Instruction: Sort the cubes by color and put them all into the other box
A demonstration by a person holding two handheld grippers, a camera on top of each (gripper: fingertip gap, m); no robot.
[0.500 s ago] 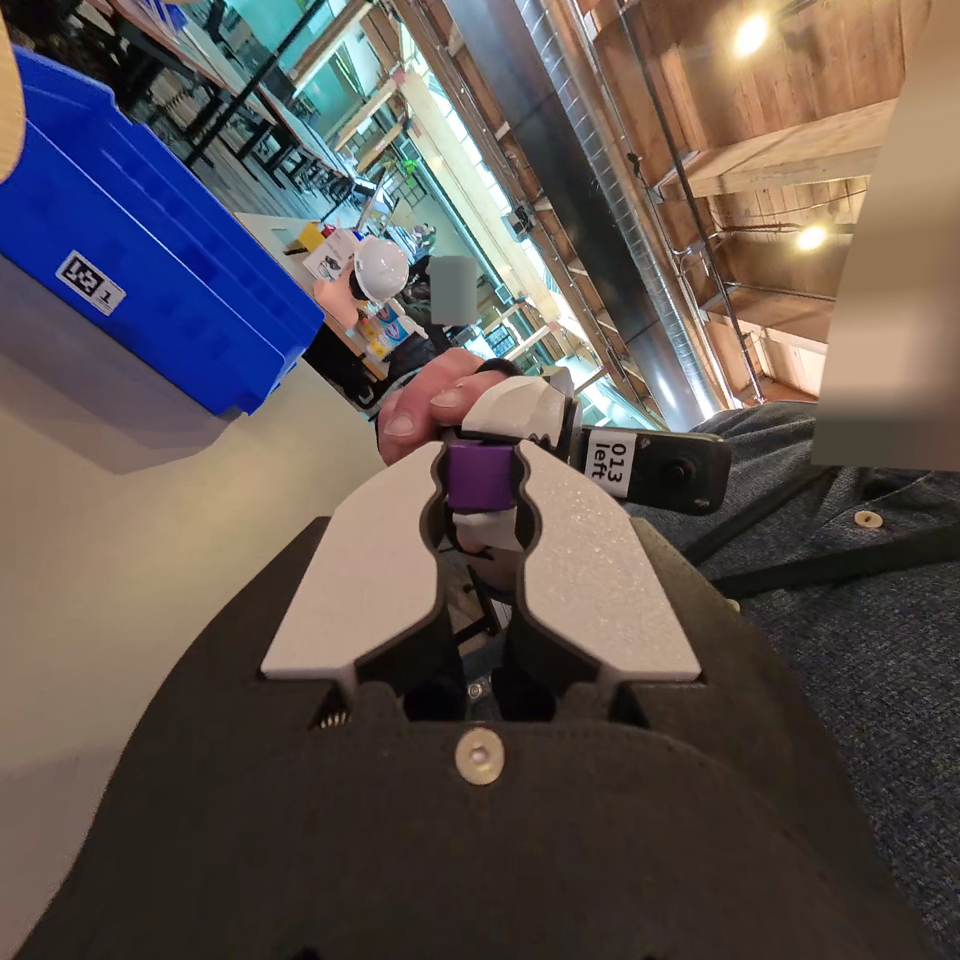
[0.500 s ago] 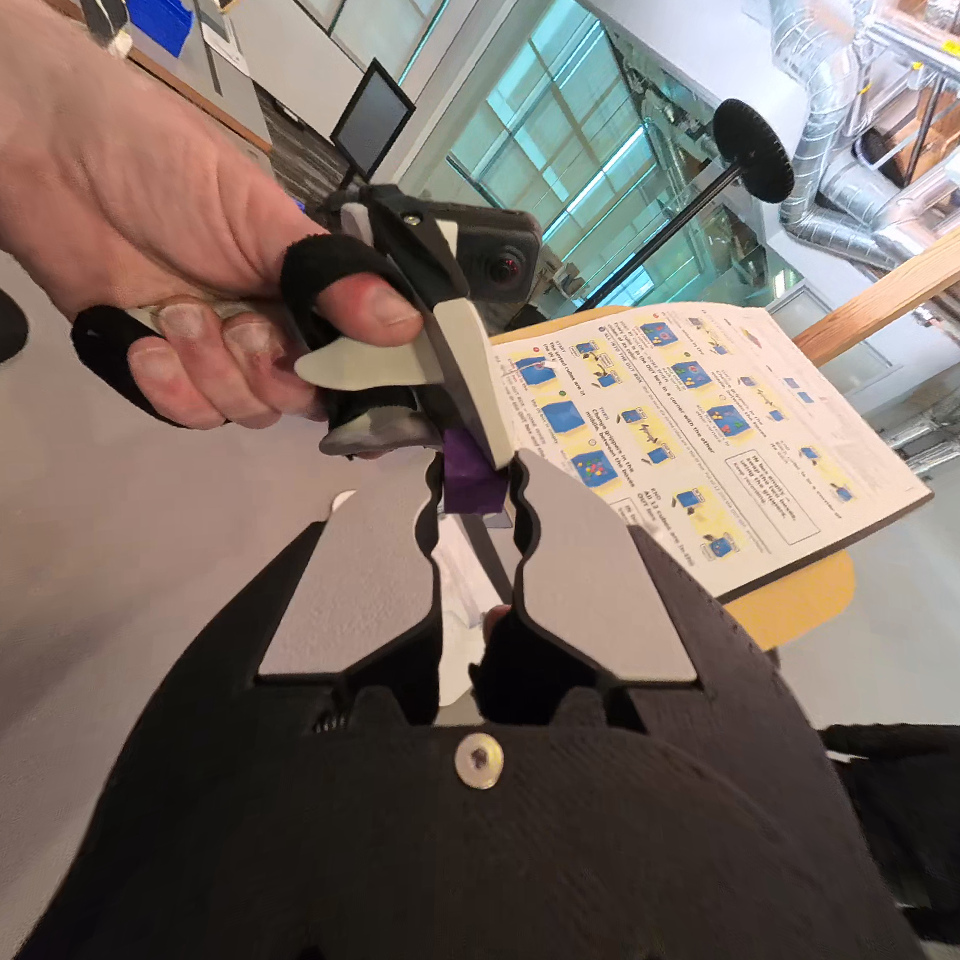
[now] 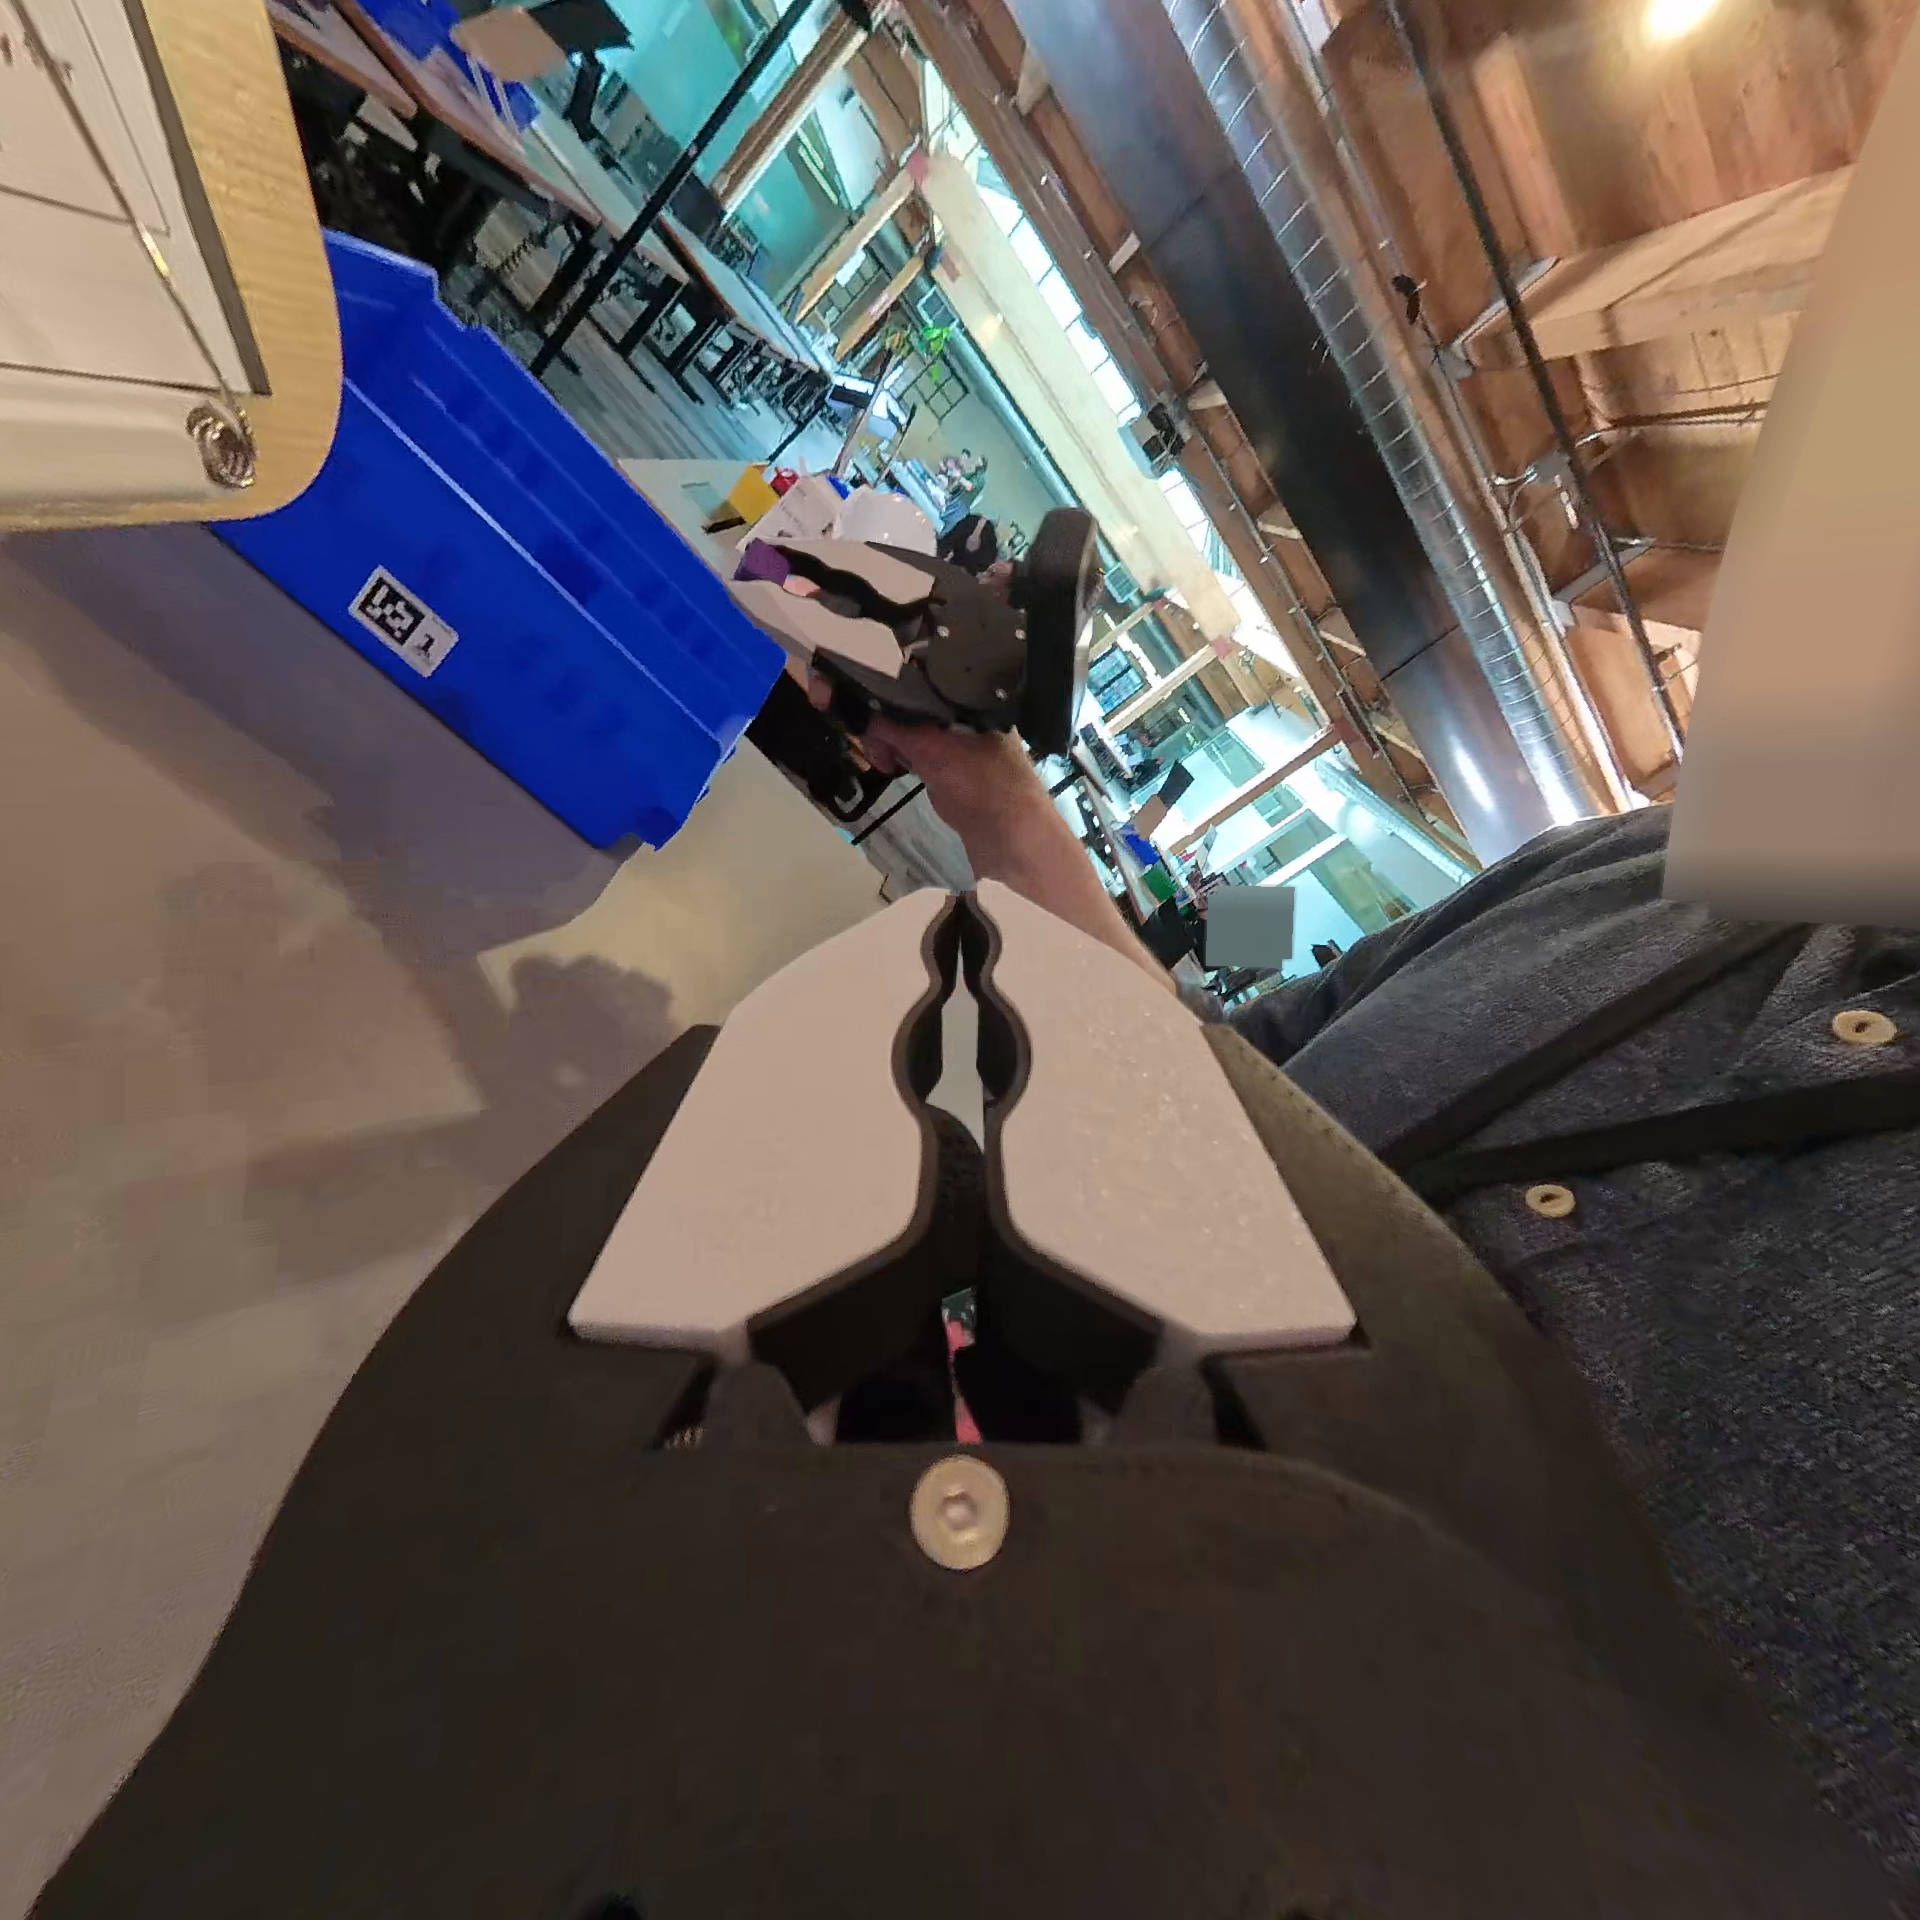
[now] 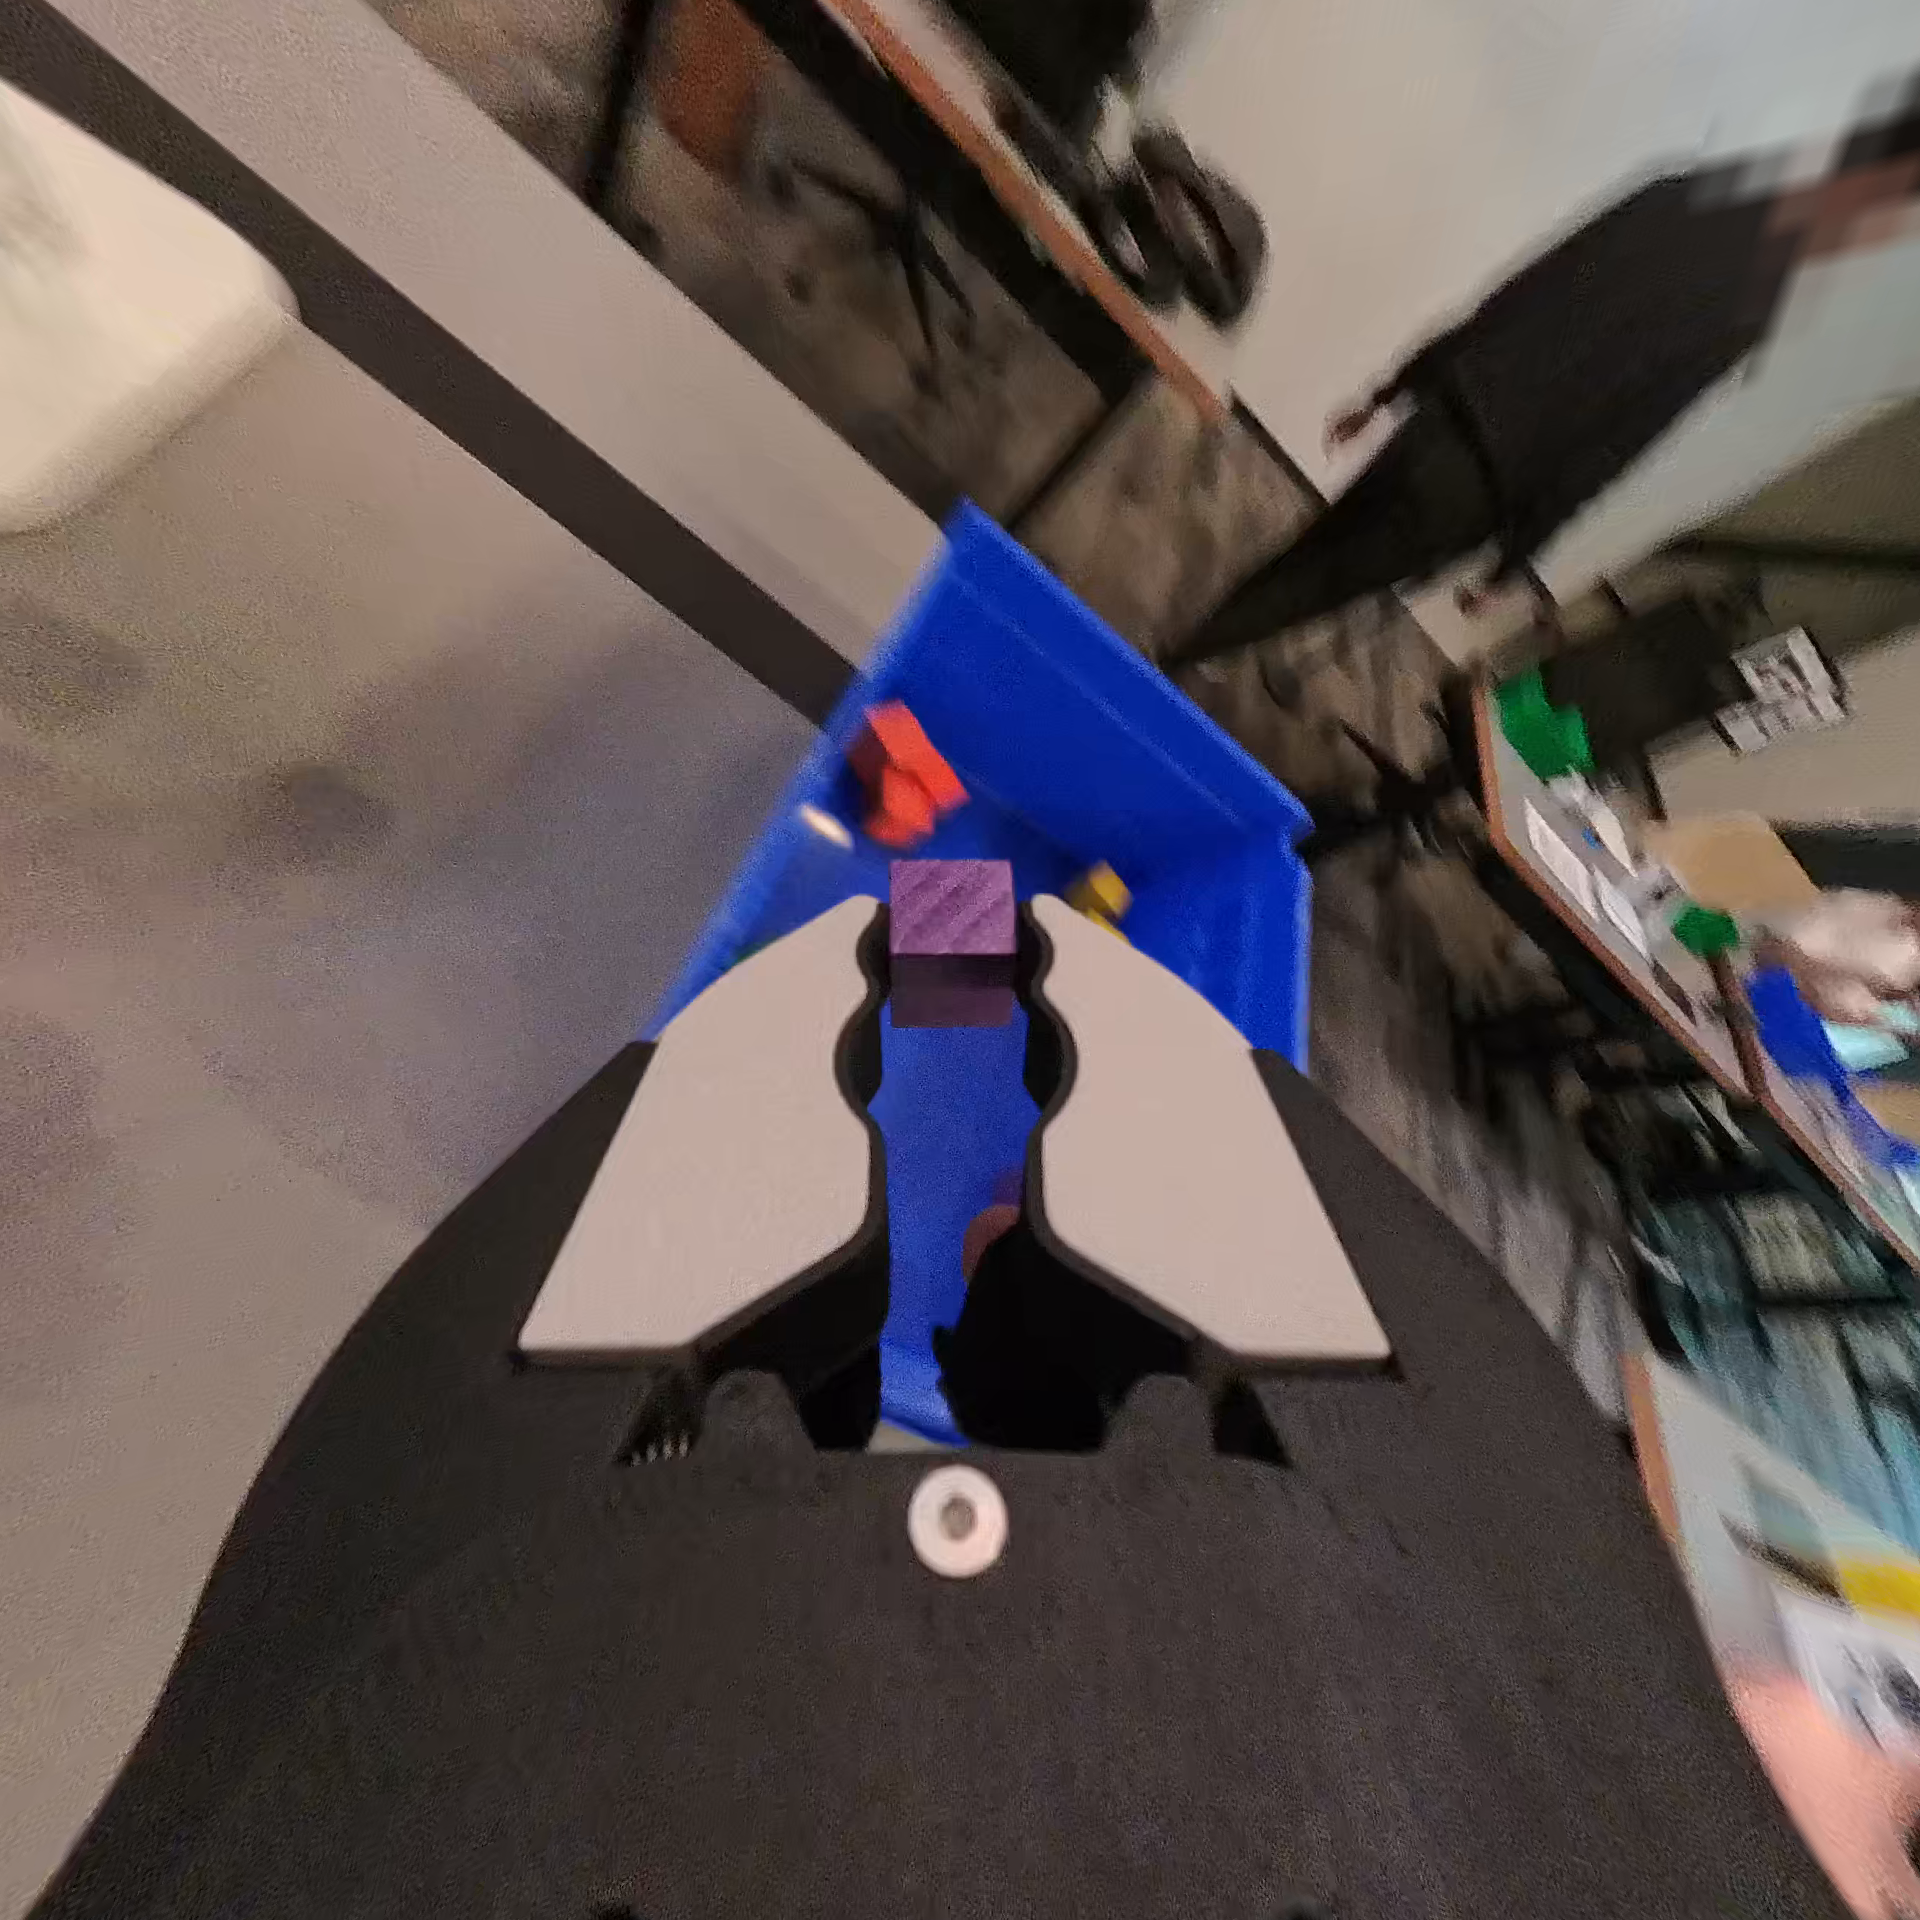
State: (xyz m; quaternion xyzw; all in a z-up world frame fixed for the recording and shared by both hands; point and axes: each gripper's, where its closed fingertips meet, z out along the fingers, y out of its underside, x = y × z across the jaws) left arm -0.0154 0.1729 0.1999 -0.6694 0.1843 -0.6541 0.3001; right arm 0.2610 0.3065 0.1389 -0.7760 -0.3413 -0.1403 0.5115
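My right gripper (image 4: 954,914) is shut on a purple cube (image 4: 951,914), with both pads pressed on its sides. It holds the cube over an open blue box (image 4: 1091,707). Red cubes (image 4: 899,774) and a yellow cube (image 4: 1099,891) lie in that box. The left wrist view shows the right gripper (image 3: 800,592) with the purple cube (image 3: 766,566) above the far end of a blue box (image 3: 520,582). My left gripper (image 3: 964,914) is shut, with nothing between its pads, low over the grey table (image 3: 260,1039).
A wooden board with a paper sheet (image 3: 156,260) stands at the upper left of the left wrist view. A person's denim shirt (image 3: 1662,1247) fills the right. A black stripe (image 4: 468,395) crosses the table near the box. The right wrist view is blurred.
The purple cube has passed from my left gripper to my right one. The left pads have come together with nothing between them. The right gripper has swung away with the cube to over the blue box.
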